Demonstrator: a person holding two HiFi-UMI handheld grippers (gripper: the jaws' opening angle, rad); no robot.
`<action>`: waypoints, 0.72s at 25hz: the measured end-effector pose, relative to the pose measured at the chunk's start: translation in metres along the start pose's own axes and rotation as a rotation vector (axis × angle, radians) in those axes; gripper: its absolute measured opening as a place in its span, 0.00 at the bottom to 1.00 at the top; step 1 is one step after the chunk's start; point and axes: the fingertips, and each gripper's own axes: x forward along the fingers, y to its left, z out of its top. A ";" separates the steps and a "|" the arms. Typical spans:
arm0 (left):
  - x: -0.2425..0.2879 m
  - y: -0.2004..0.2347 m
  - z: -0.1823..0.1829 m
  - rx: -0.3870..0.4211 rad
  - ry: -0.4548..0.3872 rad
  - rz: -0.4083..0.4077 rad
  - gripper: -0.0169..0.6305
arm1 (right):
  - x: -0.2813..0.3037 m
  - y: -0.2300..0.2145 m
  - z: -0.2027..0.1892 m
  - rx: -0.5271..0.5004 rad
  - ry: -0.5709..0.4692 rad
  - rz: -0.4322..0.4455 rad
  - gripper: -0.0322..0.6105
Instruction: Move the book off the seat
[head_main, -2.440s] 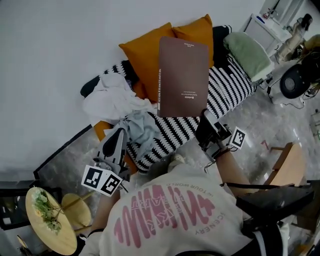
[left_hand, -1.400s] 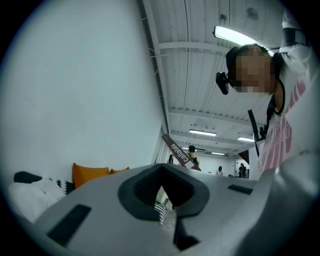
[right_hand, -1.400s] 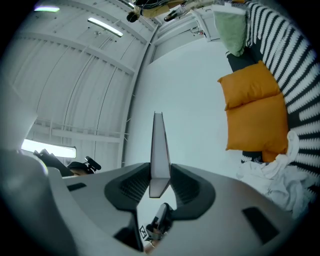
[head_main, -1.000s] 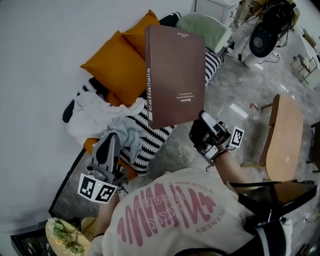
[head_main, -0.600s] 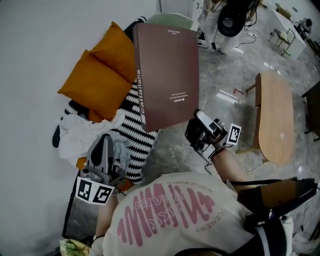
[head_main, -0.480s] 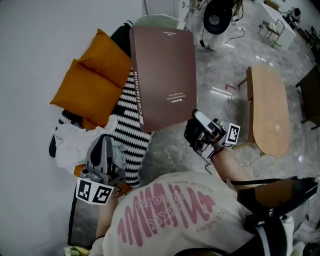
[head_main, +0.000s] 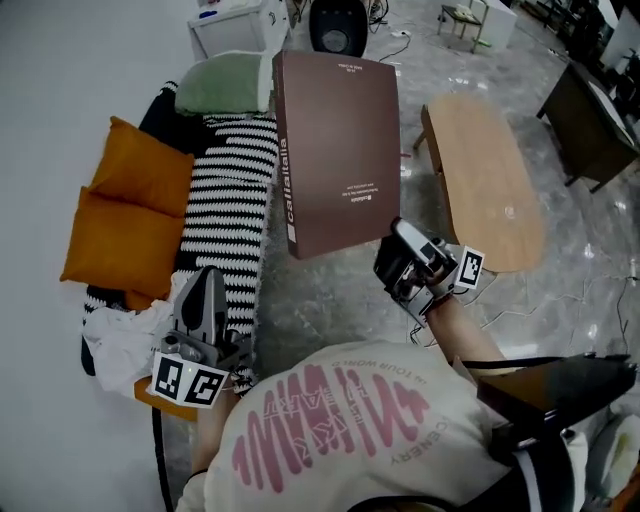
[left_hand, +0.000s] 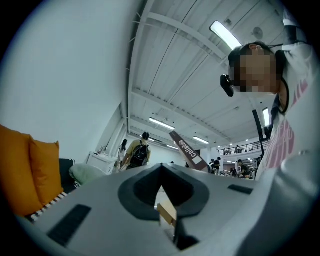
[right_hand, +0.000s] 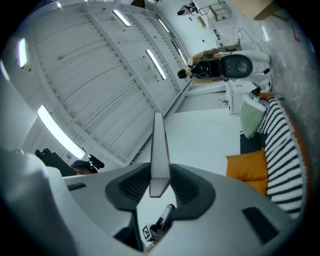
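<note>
A large brown book (head_main: 338, 150) is held upright in the air, over the floor between the striped seat (head_main: 225, 190) and a wooden table (head_main: 485, 180). My right gripper (head_main: 395, 245) is shut on its lower right corner. In the right gripper view the book (right_hand: 160, 150) runs edge-on between the jaws of that gripper (right_hand: 160, 187). My left gripper (head_main: 207, 290) hovers at the seat's near end, shut, with nothing in it. The left gripper view shows its joined tips (left_hand: 161, 175) and the book (left_hand: 187, 148) tilted beyond them.
Orange cushions (head_main: 120, 220) and a green cushion (head_main: 222, 85) lie on the seat, with white clothes (head_main: 125, 335) at its near end. The oval wooden table stands to the right across a strip of marble floor (head_main: 330, 290). A black fan (head_main: 338, 20) stands at the far end.
The person has turned right, away from the seat. The book, still gripped by the right gripper, has swung from over the striped cover to above the floor near the wooden table.
</note>
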 end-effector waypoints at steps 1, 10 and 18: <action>0.003 0.005 -0.003 -0.006 0.004 -0.015 0.04 | -0.002 -0.003 0.001 -0.015 -0.010 -0.013 0.27; 0.095 -0.094 -0.045 -0.024 0.023 -0.130 0.04 | -0.100 0.054 0.094 -0.102 -0.103 -0.037 0.27; 0.133 -0.098 -0.086 -0.069 0.040 -0.237 0.04 | -0.130 0.051 0.114 -0.205 -0.149 -0.076 0.27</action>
